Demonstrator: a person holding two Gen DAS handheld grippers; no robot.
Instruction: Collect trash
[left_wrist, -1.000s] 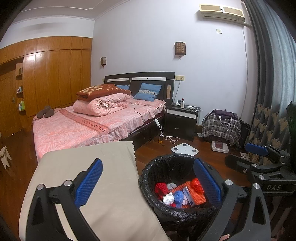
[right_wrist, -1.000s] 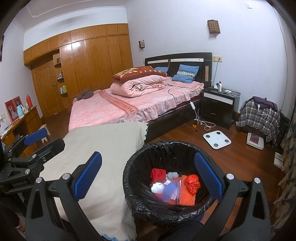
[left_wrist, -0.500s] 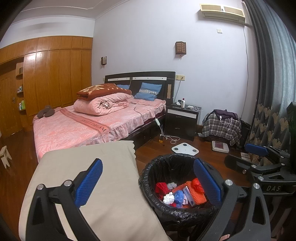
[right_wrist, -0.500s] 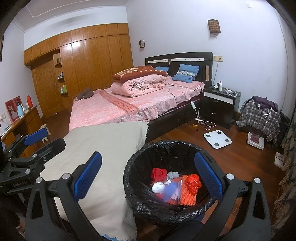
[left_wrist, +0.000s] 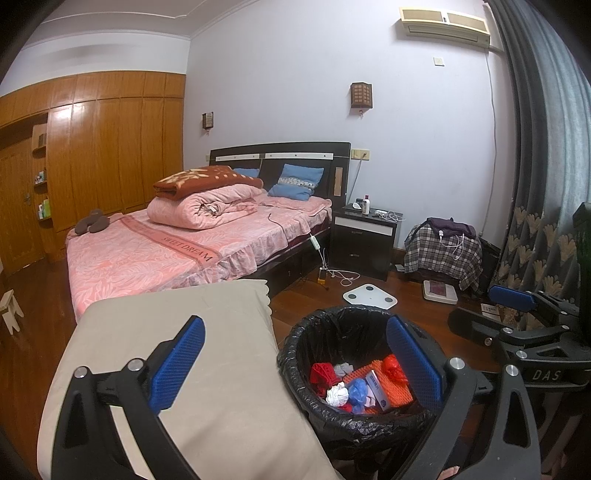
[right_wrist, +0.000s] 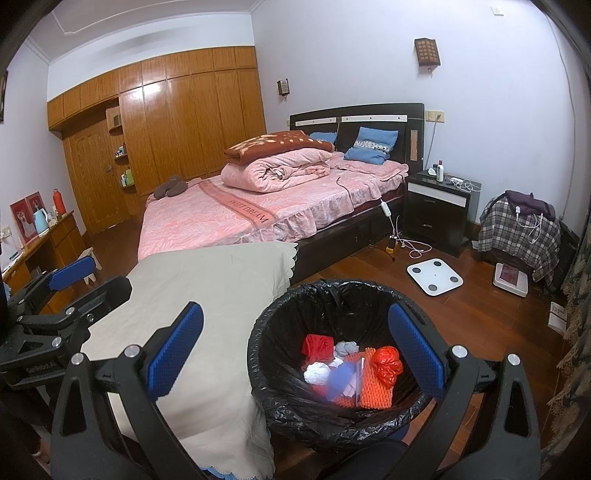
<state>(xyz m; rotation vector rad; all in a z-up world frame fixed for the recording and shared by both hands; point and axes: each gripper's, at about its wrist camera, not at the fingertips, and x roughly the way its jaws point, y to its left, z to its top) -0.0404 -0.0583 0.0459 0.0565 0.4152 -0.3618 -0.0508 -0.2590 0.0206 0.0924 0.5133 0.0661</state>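
Hovering side by side above table and bin, both tools carry nothing. The left gripper (left_wrist: 295, 365) has its jaws spread wide, blue pads well apart, nothing between them; the right gripper (right_wrist: 295, 354) is the same, released and bare. Each shows at the edge of the other's view.

Just below them, the beige cloth-covered table (right_wrist: 207, 295) shows no litter on the part in view. Right beside it stands the trash bin (left_wrist: 295, 354), lined with a black bag, and that is where the trash sits: red crumpled bag (right_wrist: 386, 363), red wrapper (right_wrist: 317, 346), white wad (right_wrist: 317, 372), grey wad (right_wrist: 345, 348), orange foam net (left_wrist: 397, 391), small box (left_wrist: 377, 386), blue crumpled piece (left_wrist: 357, 388). All of it lies inside, low in the bin, none on the rim.

Judgement: collection looks finished or nearly so. No loose trash is visible on the table top or the nearby wood floor (right_wrist: 480, 317); the strip under the grippers is hidden, so that cannot be checked.

Farther off, a white scale (right_wrist: 435, 276) lies on the floor, then the pink bed (right_wrist: 258, 214) and dark nightstand (right_wrist: 437, 210); none reads as trash. What is left, at most: a last look round.
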